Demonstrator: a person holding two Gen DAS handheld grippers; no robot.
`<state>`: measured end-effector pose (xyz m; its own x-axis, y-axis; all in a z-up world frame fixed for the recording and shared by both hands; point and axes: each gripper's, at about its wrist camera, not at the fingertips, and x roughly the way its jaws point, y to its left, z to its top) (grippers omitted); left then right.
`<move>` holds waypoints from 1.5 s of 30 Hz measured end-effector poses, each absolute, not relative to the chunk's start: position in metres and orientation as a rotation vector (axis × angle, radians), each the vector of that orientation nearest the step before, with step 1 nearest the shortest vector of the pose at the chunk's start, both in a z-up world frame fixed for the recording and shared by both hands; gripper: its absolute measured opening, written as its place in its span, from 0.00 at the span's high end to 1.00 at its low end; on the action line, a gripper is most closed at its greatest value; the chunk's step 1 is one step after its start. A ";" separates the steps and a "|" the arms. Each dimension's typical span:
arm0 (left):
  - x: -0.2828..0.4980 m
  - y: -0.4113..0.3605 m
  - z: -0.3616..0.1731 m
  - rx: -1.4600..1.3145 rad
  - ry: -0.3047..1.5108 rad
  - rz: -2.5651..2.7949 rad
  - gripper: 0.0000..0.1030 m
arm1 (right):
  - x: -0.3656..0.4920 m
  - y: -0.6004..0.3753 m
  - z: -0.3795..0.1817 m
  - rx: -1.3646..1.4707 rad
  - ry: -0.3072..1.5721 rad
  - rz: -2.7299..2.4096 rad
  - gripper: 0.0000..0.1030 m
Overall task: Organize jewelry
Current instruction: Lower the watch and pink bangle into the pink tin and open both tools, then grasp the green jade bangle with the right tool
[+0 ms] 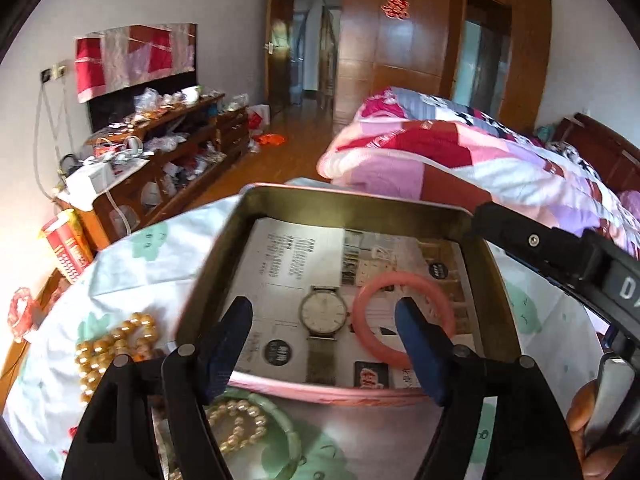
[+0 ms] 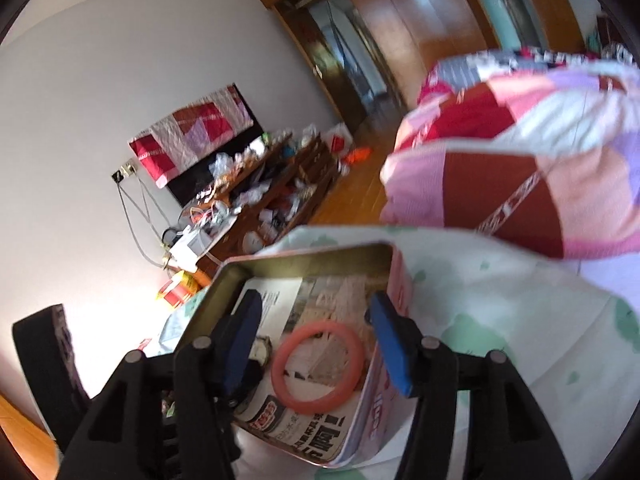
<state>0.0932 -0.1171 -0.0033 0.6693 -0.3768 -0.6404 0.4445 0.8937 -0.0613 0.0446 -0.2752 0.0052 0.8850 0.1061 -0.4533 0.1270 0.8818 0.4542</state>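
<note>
A pink tin box (image 1: 360, 394) lined with newspaper sits on the white cloth. Inside lie a silver wristwatch (image 1: 323, 314) and a pink bangle (image 1: 402, 316). My left gripper (image 1: 326, 344) is open and empty, hovering just above the box's near edge. Outside the box, near left, lie golden bead bracelets (image 1: 112, 344), a pearl bracelet (image 1: 236, 420) and a green jade bangle (image 1: 288, 436). My right gripper (image 2: 316, 340) is open and empty over the box (image 2: 384, 408), above the pink bangle (image 2: 318, 366); the watch (image 2: 260, 350) shows partly behind its left finger. The right gripper's body (image 1: 560, 256) shows at right.
The white cloth with green prints (image 1: 132, 264) covers the work surface. A quilted pink and red blanket (image 1: 460, 160) lies on the bed behind the box. A cluttered wooden cabinet (image 1: 160, 152) stands along the left wall. A red and yellow package (image 1: 68, 248) lies past the cloth's left edge.
</note>
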 end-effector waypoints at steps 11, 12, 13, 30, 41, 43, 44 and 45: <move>0.065 -0.087 0.002 0.082 0.706 -0.320 0.28 | 0.044 -0.264 0.011 0.399 0.452 -0.112 0.39; 0.064 -0.084 0.001 0.079 0.716 -0.314 0.28 | 0.042 -0.261 0.011 0.380 0.446 -0.126 0.33; 0.062 -0.081 0.001 0.079 0.721 -0.303 0.28 | 0.040 -0.257 0.012 0.361 0.434 -0.141 0.30; 0.032 -0.019 -0.004 0.074 0.704 -0.159 0.28 | -0.005 -0.217 0.011 0.298 0.417 -0.198 0.15; 0.024 0.031 -0.011 0.025 0.703 -0.140 0.28 | -0.015 -0.180 0.002 0.284 0.471 -0.125 0.15; 0.025 0.045 -0.014 -0.038 0.731 -0.150 0.28 | -0.013 -0.172 0.001 0.263 0.481 -0.107 0.15; 0.026 0.051 -0.016 -0.067 0.744 -0.147 0.28 | -0.012 -0.168 0.001 0.250 0.487 -0.095 0.15; 0.028 0.059 -0.018 -0.104 0.758 -0.143 0.28 | -0.011 -0.165 0.000 0.238 0.494 -0.087 0.15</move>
<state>0.0279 0.0594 -0.0175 0.7170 -0.1664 -0.6769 0.0915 0.9852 -0.1452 -0.0111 -0.1651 0.0004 0.8776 -0.0255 -0.4787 0.1399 0.9687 0.2050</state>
